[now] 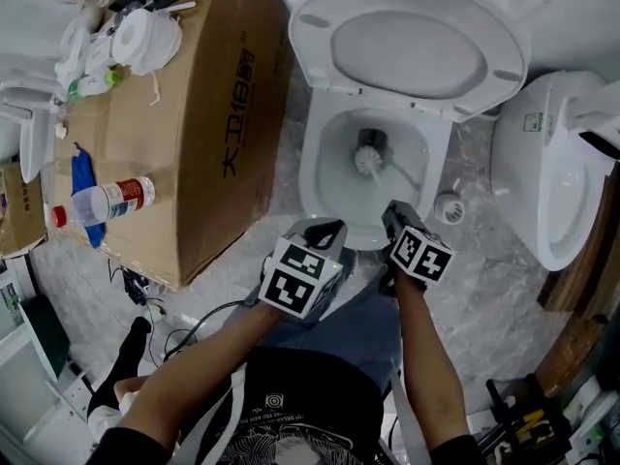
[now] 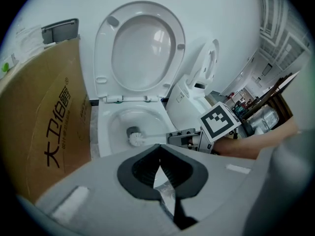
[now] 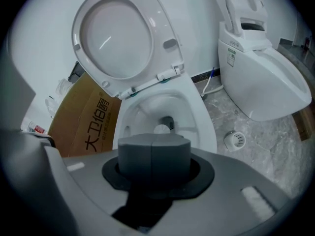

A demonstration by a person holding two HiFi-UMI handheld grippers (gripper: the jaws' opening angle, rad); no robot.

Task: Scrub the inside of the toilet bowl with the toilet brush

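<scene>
The white toilet bowl (image 1: 318, 168) stands open with its seat and lid (image 1: 412, 51) raised. A toilet brush reaches into it, its white bristle head (image 1: 368, 160) low in the bowl near the drain. My right gripper (image 1: 395, 211) hovers over the bowl's front rim, shut on the brush handle. The left gripper view shows the brush head (image 2: 135, 139) and its thin handle running into the right gripper (image 2: 184, 137). In the right gripper view only the brush head (image 3: 161, 129) peeks above the shut right gripper (image 3: 153, 144). My left gripper (image 1: 325, 232) is shut with nothing in it, just left of the right one.
A large cardboard box (image 1: 194, 114) stands close to the toilet's left, with a plastic bottle (image 1: 102, 201) and wipes on top. A second white toilet (image 1: 552, 163) sits at the right. A small round white fitting (image 1: 449, 206) lies on the marble floor between them. Cables trail at lower left.
</scene>
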